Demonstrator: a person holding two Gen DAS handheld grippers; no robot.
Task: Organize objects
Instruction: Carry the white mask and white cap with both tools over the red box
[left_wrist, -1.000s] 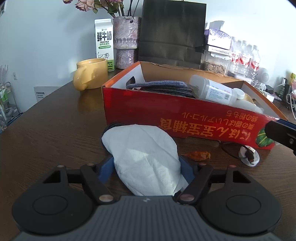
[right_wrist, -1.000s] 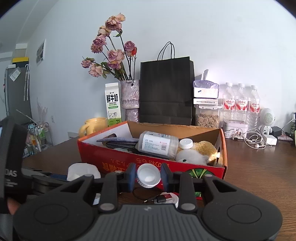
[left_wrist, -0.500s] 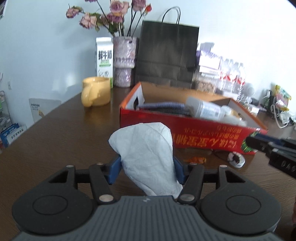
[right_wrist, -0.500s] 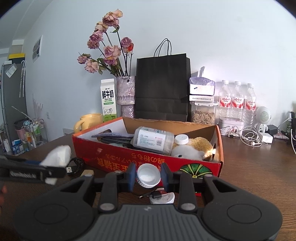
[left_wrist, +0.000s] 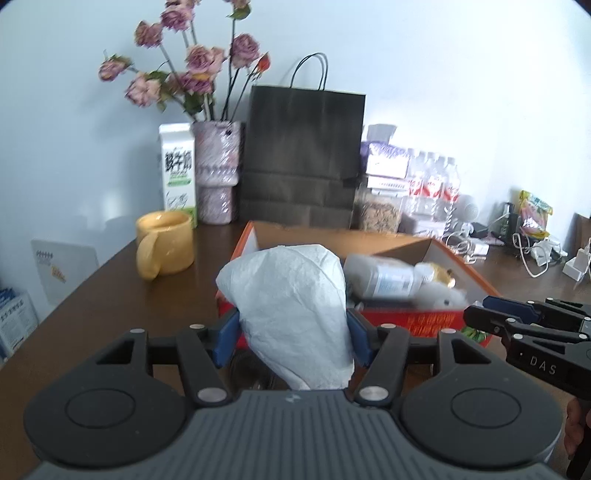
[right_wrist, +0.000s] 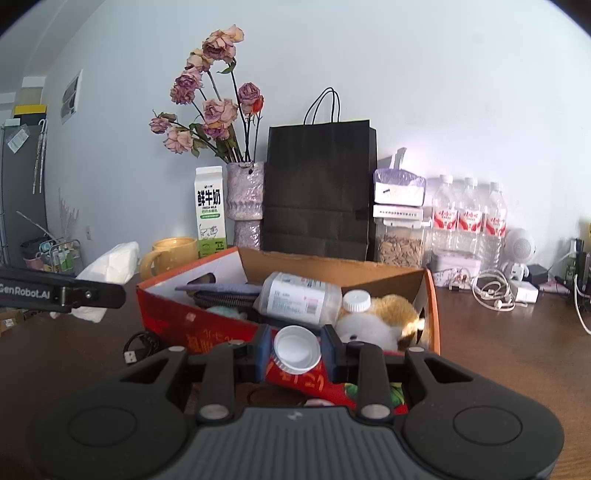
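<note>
Left wrist: the left tongs pinch a white tissue, held up before the red box on the tabletop.

Right wrist: the right tongs pinch a white cap at the box's near wall; a bottle lies inside.

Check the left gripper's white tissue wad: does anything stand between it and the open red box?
Nothing visible does. The left gripper holds the tissue wad up before the near wall of the red box, whose top is open. Inside lie a bottle, a plush toy and folded cloth, leaving little bare floor.
</note>
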